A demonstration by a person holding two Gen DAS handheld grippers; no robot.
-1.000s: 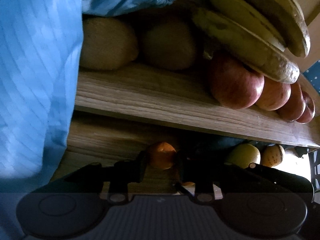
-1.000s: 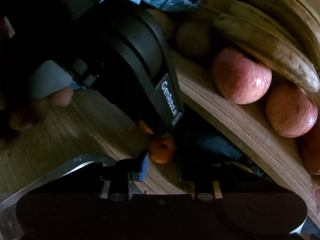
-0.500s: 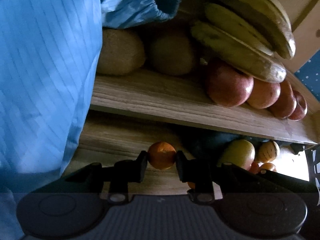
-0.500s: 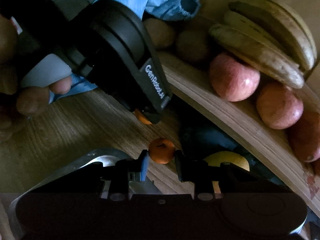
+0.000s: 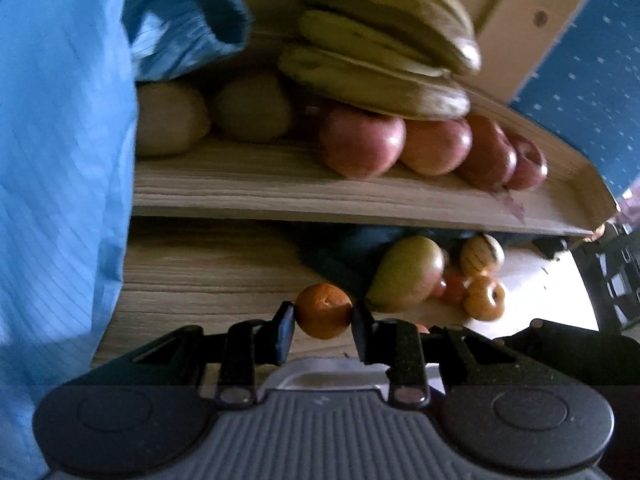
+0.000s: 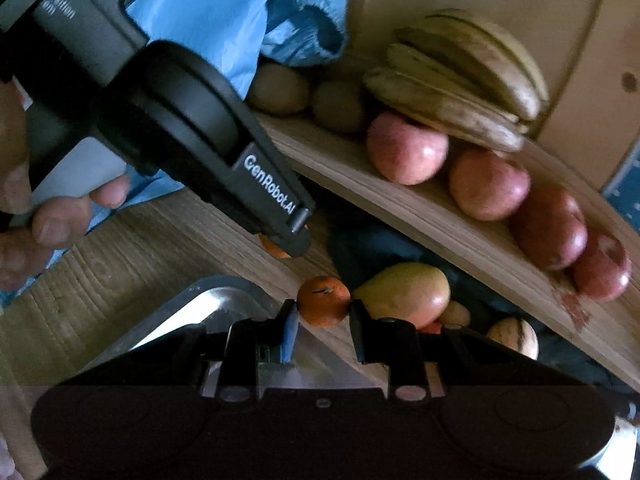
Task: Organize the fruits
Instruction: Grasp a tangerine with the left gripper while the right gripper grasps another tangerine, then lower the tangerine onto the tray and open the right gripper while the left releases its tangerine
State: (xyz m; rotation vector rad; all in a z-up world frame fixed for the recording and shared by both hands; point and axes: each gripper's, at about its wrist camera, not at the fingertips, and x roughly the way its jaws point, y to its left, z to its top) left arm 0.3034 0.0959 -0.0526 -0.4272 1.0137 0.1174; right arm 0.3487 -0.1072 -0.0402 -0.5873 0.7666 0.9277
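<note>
A wood-grain table [image 5: 208, 276] is lying under both cameras, with a raised wooden shelf [image 5: 320, 196] crossing above it. Nearest the lens, the left gripper [image 5: 323, 322] is pinching a small orange [image 5: 323, 311] between its two fingers, and the right gripper [image 6: 323, 314] is likewise clamping a second orange [image 6: 324, 306]. A metal tray [image 6: 208, 300] is sitting just under the right gripper; the left view is showing only a sliver of it behind the fingers. Just beyond, a mango [image 5: 406, 272] is lying on the table beside smaller fruit, including a striped melon [image 5: 481, 255], all partly hiding under the shelf in shadow. On the shelf, red apples [image 5: 360, 146] are lining up in a row, with kiwis [image 5: 252, 112] to their left and a bunch of bananas [image 5: 384, 64] resting on top of the apples. A blue sleeve [image 5: 60, 160] is cutting off the left of the shelf. Only the right view is showing the left gripper's black body [image 6: 200, 140], the person's hand [image 6: 48, 216] around its handle, and its orange mostly hidden behind the fingertip.
</note>
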